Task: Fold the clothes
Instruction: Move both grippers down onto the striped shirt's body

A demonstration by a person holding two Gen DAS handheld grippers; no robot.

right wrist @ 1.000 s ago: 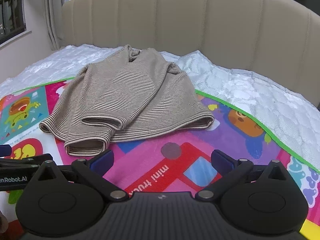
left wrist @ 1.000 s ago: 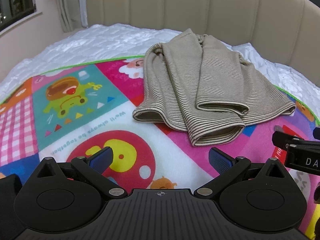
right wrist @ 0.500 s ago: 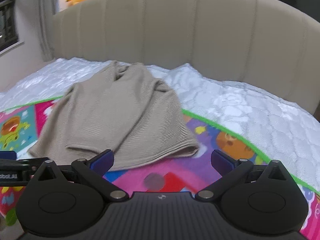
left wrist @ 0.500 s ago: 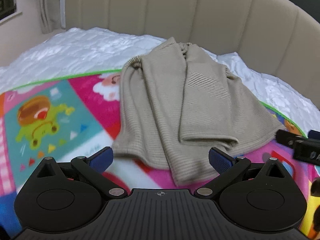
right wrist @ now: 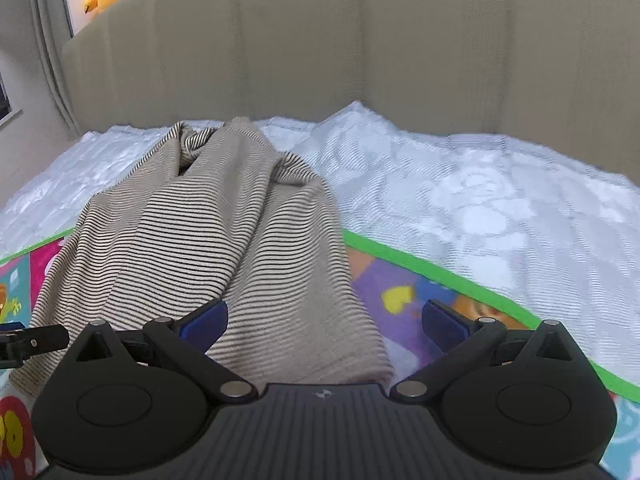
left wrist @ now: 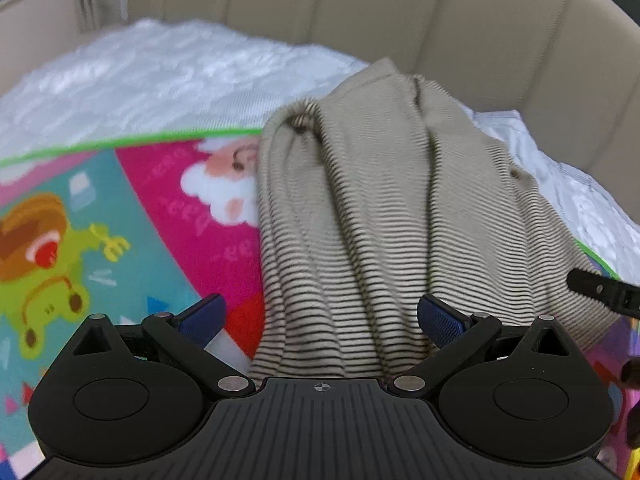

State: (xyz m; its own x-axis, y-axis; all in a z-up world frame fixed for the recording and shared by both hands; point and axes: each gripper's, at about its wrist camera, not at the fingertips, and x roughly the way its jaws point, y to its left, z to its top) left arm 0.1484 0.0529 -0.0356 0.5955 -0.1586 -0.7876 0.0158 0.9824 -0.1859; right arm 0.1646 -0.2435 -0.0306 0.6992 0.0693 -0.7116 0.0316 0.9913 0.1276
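Left gripper (left wrist: 320,316) level with jaws spread wide; right gripper (right wrist: 324,320) likewise, alongside it.

A beige-and-dark striped knit top (left wrist: 380,216) lies rumpled across a brightly printed cartoon play mat (left wrist: 132,232) with a green border, spread over a white quilted bedcover (left wrist: 168,80) beneath a padded beige headboard (left wrist: 360,4). In the foreground, the left gripper (left wrist: 320,316) hangs over the garment's near hem, its blue-padded fingers (left wrist: 202,320) spread wide with striped fabric between them. The black tip of the right gripper (left wrist: 600,292) juts in from the right edge, near the top's right side.
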